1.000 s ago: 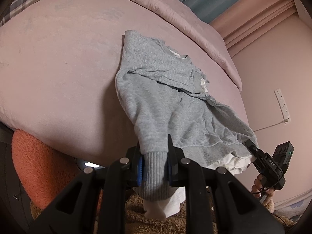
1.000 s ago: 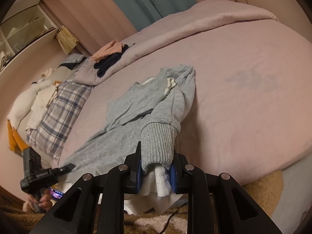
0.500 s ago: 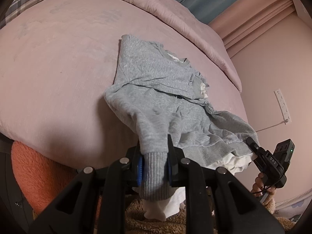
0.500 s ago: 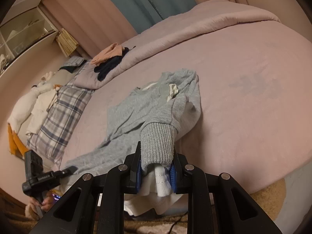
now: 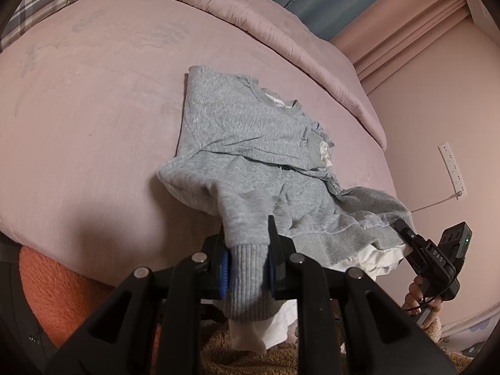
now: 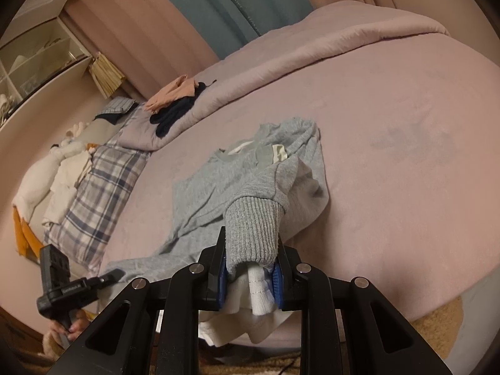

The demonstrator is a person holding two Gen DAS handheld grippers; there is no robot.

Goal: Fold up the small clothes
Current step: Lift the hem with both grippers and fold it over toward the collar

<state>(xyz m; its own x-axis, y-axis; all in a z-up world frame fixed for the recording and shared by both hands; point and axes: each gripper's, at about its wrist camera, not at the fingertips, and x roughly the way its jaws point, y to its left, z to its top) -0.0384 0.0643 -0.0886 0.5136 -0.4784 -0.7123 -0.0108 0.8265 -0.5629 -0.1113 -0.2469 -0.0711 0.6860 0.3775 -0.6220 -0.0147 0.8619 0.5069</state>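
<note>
Grey sweater (image 5: pixel 243 131) with white lining, pink bedspread (image 5: pixel 93 109), plaid pillow (image 6: pixel 93 187).

Left hand-held gripper (image 5: pixel 247 268) clamping grey sweatshirt (image 5: pixel 250 143) cuff

A bedroom: pink bed (image 6: pixel 390 100), plaid pillow (image 6: pixel 93 193), curtains (image 6: pixel 218 9).

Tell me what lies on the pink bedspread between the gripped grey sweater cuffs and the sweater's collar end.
Nothing visible lies there. The left gripper and right gripper each clamp a ribbed cuff of the grey knit sweater. Ahead is only the sweater and bare pink bedspread; the dark and peach clothes lie beyond, on the rolled quilt.
</note>
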